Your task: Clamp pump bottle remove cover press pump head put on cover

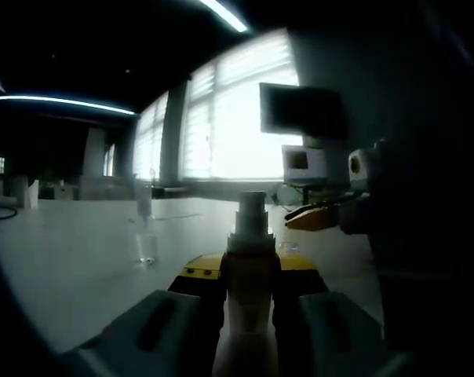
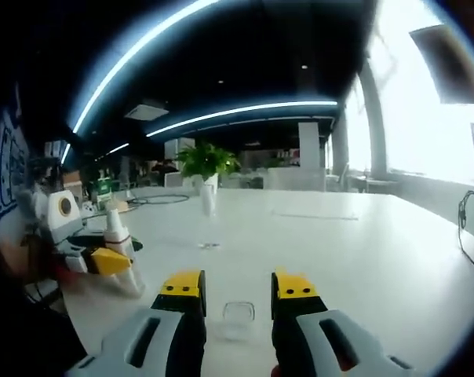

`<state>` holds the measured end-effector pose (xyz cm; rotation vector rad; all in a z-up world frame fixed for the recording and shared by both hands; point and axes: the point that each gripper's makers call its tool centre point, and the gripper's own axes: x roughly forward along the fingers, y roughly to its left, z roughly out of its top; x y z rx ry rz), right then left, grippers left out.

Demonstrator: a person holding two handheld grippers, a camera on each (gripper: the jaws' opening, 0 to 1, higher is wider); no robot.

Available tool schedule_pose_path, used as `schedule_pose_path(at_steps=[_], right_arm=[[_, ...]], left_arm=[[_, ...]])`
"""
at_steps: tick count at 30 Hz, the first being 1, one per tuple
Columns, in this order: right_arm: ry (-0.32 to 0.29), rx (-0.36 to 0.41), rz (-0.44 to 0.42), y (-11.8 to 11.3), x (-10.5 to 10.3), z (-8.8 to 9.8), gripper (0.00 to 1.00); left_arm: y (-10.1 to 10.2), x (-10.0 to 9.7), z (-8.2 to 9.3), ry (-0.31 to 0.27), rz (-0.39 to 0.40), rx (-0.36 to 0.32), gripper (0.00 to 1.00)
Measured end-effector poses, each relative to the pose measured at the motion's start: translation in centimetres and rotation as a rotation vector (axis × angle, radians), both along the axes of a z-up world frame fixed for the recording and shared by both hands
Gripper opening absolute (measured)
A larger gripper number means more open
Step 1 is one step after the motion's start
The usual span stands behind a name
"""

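Your left hand-held gripper (image 1: 249,294) clamping pump bottle (image 1: 250,267), right hand-held gripper (image 2: 237,302) gaping over clear cover (image 2: 238,312), wide bare table (image 2: 362,243) ahead

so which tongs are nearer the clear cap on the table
Right. The right tongs stand open with the clear cap on the table between their tips. The left tongs are off to the side, shut on the pump bottle.

My left gripper view is dim, backlit by glaring windows (image 1: 221,118). The right gripper view is brighter; ceiling strips (image 2: 237,110) bend toward the edges, and the worktop (image 2: 339,236) looks soft.
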<state>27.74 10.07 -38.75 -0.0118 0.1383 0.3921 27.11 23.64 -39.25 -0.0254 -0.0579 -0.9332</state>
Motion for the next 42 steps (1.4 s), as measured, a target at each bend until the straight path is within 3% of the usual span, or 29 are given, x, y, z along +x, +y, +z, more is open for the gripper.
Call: schedule_pose_path(at_steps=[7, 14, 18, 23, 42], right_arm=[[-0.032, -0.008, 0.005, 0.2, -0.1, 1.0, 0.27], [-0.116, -0.006, 0.038, 1.2, -0.7, 3.2, 0.26], [-0.137, -0.006, 0.072, 2.1, -1.0, 4.0, 0.26], [-0.222, -0.01, 0.148, 3.8, -1.8, 5.8, 0.25], [-0.244, -0.013, 0.241, 6.1, -2.8, 6.3, 0.24]], left_arm=[[0.0, 0.0, 0.0, 0.0, 0.0, 0.0, 0.13], [0.0, 0.0, 0.0, 0.0, -0.001, 0.0, 0.13], [0.0, -0.1, 0.0, -0.001, -0.002, 0.001, 0.13], [0.0, 0.0, 0.0, -0.002, -0.002, 0.002, 0.13], [-0.2, -0.1, 0.0, 0.001, -0.005, 0.003, 0.13]])
